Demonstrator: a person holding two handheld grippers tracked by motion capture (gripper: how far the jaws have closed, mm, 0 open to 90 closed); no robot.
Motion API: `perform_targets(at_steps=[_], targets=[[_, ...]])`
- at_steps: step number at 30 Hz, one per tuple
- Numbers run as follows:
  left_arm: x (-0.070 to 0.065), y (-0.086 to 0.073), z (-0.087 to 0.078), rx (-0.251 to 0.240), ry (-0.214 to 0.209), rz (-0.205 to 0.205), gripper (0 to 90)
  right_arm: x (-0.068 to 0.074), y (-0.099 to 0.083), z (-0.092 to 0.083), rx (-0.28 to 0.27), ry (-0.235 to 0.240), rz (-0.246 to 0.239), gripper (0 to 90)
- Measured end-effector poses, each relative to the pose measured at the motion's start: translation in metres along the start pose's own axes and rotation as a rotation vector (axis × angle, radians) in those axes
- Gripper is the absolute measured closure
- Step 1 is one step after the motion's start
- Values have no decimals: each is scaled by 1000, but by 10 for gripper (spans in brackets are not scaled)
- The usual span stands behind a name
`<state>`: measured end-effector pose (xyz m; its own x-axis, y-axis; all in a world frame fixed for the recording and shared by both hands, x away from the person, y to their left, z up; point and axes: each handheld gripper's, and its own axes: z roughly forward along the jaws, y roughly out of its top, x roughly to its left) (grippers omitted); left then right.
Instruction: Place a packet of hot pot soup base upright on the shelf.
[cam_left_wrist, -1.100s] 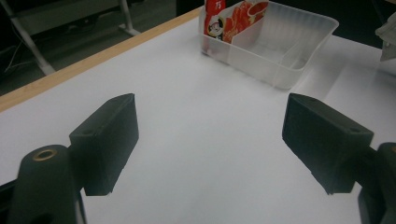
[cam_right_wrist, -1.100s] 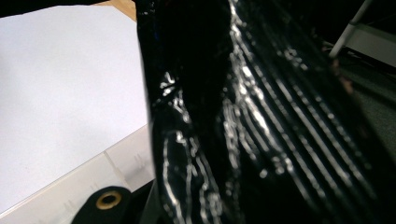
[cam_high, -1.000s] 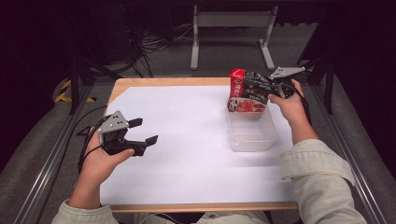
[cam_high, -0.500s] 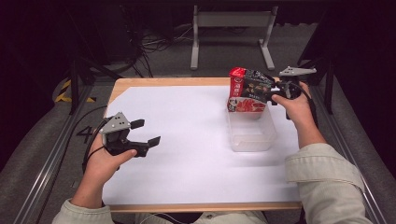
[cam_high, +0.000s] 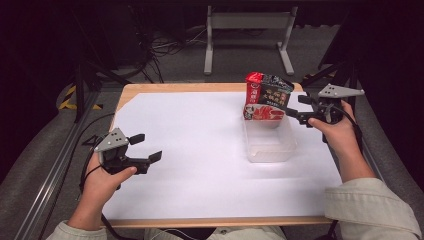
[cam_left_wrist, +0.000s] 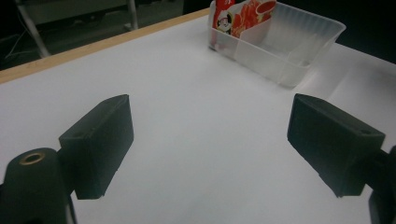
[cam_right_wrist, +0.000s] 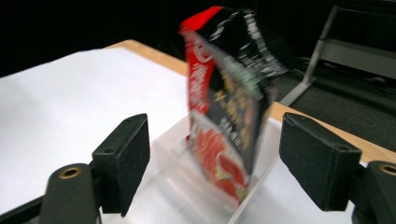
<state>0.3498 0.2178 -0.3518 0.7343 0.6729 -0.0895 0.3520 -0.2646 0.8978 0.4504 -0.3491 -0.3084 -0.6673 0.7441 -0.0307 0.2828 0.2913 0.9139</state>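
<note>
A: Status of right gripper (cam_high: 299, 108)?
B: Jaws have just been opening; nothing between them. It has backed off right. Packet (cam_high: 266, 97) stands released in bin (cam_high: 270, 150), far end.
A: Left gripper (cam_high: 146, 147)?
B: Spread wide, empty. Placement looks complete.

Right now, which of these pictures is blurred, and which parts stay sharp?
Right gripper view: the packet is smeared by motion blur, while the black jaws look sharp. Left gripper view: mostly sharp; the clear box is slightly soft. High view: even light on the table, dark surroundings.
</note>
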Motion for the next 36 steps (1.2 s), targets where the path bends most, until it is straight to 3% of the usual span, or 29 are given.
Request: perform_targets(at_steps=[5,10,17,21,23,30,31,36], targets=[[-1,-11,-2,11,-4,0,154,14,-13,-19,-13,45,6,239],[-2,-19,-1,61,-22,23,154,30,-29,-32,-20,50,-11,236],[-3,-27,2,65,-37,18,148,54,-51,-42,-26,51,-31,233],[-2,-31,5,57,-17,13,138,59,-64,-45,-22,35,-23,232],[-4,-36,5,46,12,-14,127,64,-76,-48,-1,14,-5,232],[-2,-46,11,66,8,-33,118,70,-99,-49,19,3,40,229],[-1,-47,12,70,3,-33,118,70,-109,-46,26,4,67,229],[-3,-50,18,88,2,-25,117,72,-124,-38,78,-2,65,229]])
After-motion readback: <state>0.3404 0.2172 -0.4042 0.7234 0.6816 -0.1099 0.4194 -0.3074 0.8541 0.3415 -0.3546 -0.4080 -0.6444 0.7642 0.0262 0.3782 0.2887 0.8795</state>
